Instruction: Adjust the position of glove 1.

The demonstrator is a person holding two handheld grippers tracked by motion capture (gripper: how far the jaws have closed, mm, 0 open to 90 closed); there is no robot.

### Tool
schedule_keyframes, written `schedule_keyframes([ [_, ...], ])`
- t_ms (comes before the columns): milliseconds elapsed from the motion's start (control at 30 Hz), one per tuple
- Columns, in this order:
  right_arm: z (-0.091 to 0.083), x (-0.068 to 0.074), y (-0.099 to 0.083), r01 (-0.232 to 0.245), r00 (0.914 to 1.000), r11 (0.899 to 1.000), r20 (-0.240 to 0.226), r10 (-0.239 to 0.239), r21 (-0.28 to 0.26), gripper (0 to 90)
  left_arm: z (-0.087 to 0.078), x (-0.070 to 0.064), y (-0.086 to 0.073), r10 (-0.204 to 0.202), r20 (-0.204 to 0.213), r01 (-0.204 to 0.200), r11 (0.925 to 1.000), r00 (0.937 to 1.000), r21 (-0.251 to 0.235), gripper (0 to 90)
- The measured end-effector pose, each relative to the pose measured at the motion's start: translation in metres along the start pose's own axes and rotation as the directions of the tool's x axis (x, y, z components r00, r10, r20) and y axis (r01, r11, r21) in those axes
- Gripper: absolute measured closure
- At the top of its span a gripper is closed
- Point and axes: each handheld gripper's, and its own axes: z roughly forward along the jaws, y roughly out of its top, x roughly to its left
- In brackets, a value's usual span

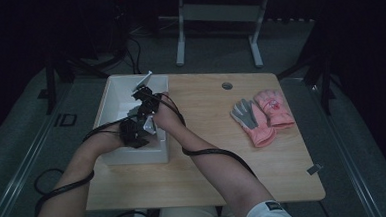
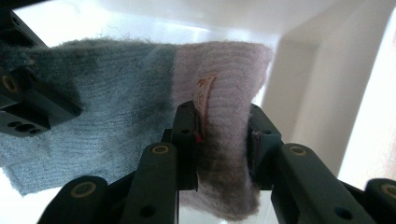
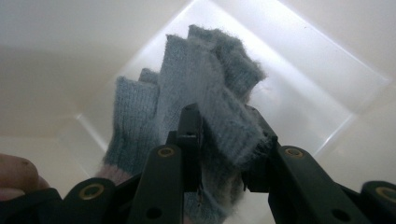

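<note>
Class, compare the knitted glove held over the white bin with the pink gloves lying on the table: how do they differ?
The knitted glove is fuzzy grey-blue with a pale pink cuff; the pink gloves are smooth-looking pink and grey. The knitted glove hangs clamped by both grippers over the white bin; the pink gloves lie flat on the table.

High view: dim and underexposed, the upper corners of the frame nearly black; the pale wooden tabletop (image 1: 218, 152) is the brightest area.
Left gripper view: glare whitens the upper and right frame edges.
Right gripper view: bright, soft; lower left blurred.
</note>
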Motion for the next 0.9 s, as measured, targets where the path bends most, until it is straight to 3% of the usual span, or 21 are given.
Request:
schedule_keyframes([
  [167,0.001,-0.002,0.002,-0.005,0.9999,1.000,-0.011,0.005,0.003,70.2,0.005,-0.006,-0.001,0.057,-0.037,-0.055,0.9964,0.9977,0.065,68.9],
  [333,0.000,0.000,0.003,0.002,0.9998,1.000,0.017,-0.002,-0.006,62.0,0.014,-0.006,0.002,0.071,0.008,-0.071,0.9908,0.9975,0.115,67.0],
  [400,-0.001,0.000,0.003,0.016,0.9995,1.000,0.028,-0.015,-0.024,58.1,0.015,-0.003,0.002,0.041,0.021,-0.043,0.9927,0.9989,0.112,65.4],
  [567,-0.011,-0.005,0.003,0.016,0.9996,0.998,0.024,-0.015,-0.056,51.2,0.013,0.000,0.001,0.023,0.038,-0.027,0.9952,0.9990,0.094,56.2],
  [600,-0.016,-0.008,0.003,0.014,0.9996,0.997,0.025,-0.012,-0.075,50.8,0.011,-0.001,0.001,-0.002,0.021,0.000,0.9965,0.9998,0.084,53.5],
  [700,-0.032,-0.017,0.002,-0.002,0.9999,0.993,0.014,0.004,-0.116,49.9,0.003,0.002,-0.001,-0.058,0.023,0.057,0.9978,0.9980,0.033,49.2],
  [800,-0.053,-0.026,0.001,-0.009,0.9999,0.987,0.005,0.010,-0.160,49.9,-0.004,0.004,-0.002,-0.073,0.007,0.073,0.9973,0.9973,0.004,49.1],
  [900,-0.067,-0.032,-0.002,-0.006,0.9999,0.983,-0.013,0.003,-0.182,49.9,-0.012,0.007,-0.002,-0.119,0.016,0.120,0.9919,0.9927,-0.042,49.2],
])
